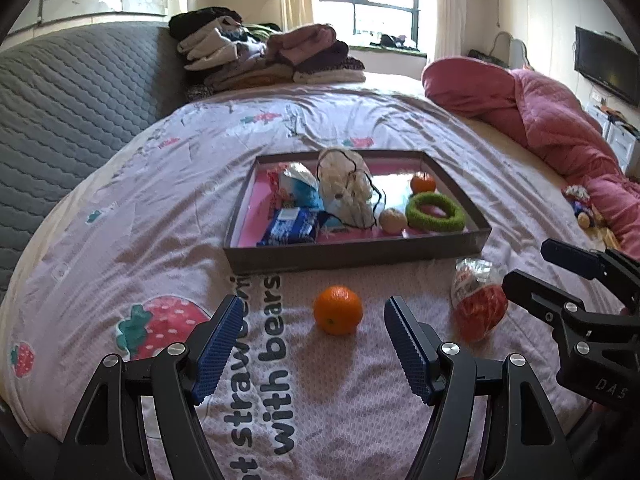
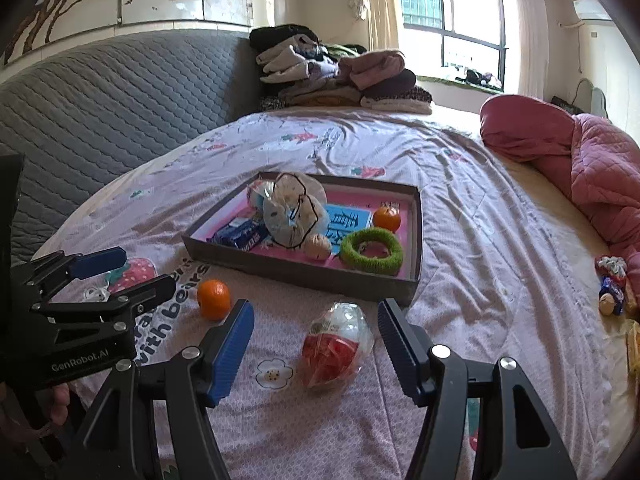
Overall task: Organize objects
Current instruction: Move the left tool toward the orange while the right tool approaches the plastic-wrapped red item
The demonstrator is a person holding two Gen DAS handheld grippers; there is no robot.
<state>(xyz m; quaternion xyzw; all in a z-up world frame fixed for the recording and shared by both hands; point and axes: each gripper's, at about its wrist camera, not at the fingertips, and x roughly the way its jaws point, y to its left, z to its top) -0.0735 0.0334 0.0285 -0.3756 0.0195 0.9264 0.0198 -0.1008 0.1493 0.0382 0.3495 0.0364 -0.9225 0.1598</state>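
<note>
Where the left wrist looks out: left gripper (image 1: 310, 316) spread wide, empty, round orange (image 1: 338, 309) between its fingers on the bedsheet (image 1: 168, 184), near the tray (image 1: 352, 254). Egg-shaped wrapped toy (image 1: 478, 304) tilted beside the right gripper (image 1: 524, 262).

From the right wrist: right gripper (image 2: 316, 320) agape, toy (image 2: 338, 346) between fingers, red end nearest, white end pointing trayward. Only here, blue card (image 2: 344, 220) legible.

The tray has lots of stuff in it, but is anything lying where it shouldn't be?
Yes. An orange and a wrapped egg lie on the bedsheet in front of the tray, not in it. Each sits between a gripper's open fingers, untouched.
</note>
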